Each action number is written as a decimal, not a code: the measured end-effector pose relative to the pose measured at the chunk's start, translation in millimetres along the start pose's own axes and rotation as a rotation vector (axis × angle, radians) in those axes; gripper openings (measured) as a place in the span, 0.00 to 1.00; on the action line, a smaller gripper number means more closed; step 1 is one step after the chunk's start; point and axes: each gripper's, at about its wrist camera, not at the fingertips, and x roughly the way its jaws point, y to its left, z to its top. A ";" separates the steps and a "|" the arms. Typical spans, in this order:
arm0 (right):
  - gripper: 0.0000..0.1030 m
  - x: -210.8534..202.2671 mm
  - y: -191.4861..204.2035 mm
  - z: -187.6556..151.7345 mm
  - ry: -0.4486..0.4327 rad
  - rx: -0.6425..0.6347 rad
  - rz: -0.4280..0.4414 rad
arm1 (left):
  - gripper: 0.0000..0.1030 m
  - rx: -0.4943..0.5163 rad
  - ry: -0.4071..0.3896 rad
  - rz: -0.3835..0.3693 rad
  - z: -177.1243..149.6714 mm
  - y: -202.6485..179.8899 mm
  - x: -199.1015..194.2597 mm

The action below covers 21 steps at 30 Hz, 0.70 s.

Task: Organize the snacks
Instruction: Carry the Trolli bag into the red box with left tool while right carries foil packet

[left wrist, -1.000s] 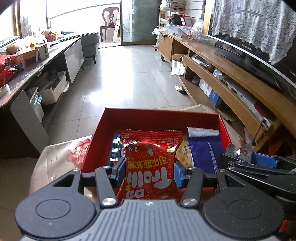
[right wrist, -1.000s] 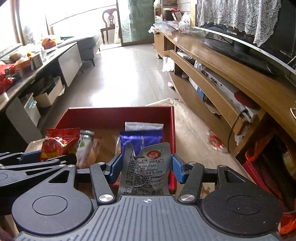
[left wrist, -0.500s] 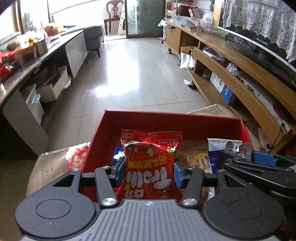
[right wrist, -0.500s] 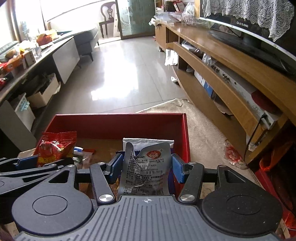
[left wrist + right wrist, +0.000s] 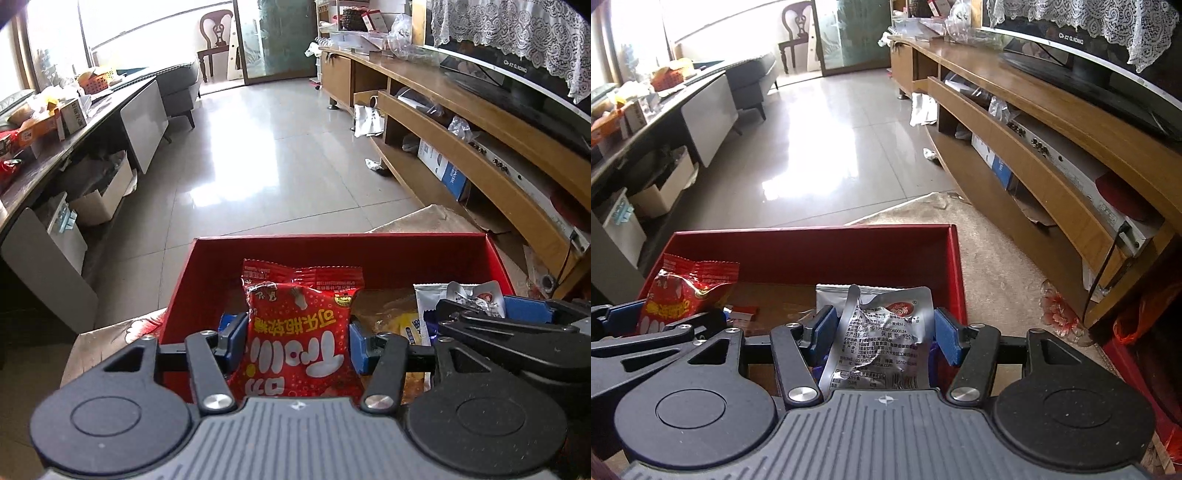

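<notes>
Red packet (image 5: 299,343) sits clamped between the left gripper (image 5: 295,341) pads, over the red box (image 5: 332,243). Beside it, the right gripper (image 5: 882,338), its jaws just easing apart, has a crumpled silver pouch (image 5: 882,332) between them, over the same box.

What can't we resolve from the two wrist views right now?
- Lower part of the red snack packet: left wrist view, cut off by the left gripper body.
- Right gripper grip on the silver pouch: right wrist view; its right pad looks just clear, contact unclear.
- Box floor near side: both views, hidden by gripper bodies.
- Blue packet under the pouch: mostly covered.
</notes>
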 end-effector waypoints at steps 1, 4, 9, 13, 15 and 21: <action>0.64 -0.6 -0.4 -0.1 0.000 0.001 0.000 | 0.51 0.000 0.001 0.000 0.0 -0.1 -0.1; 0.64 -0.6 -1.1 0.5 0.001 0.003 -0.005 | 0.53 -0.003 0.013 -0.003 0.6 1.4 1.5; 0.68 0.6 -3.3 2.8 0.008 0.013 -0.004 | 0.53 -0.016 0.015 -0.013 3.0 4.4 0.6; 0.69 -3.5 -3.9 5.0 -0.004 0.015 -0.003 | 0.55 -0.008 0.002 -0.006 3.6 4.9 -4.8; 0.71 -5.3 -3.9 4.7 -0.011 0.014 0.000 | 0.56 -0.004 -0.004 0.003 3.1 5.3 -7.3; 0.74 -8.8 -4.3 5.8 -0.023 0.015 -0.001 | 0.58 -0.015 -0.009 0.002 3.4 8.0 -13.3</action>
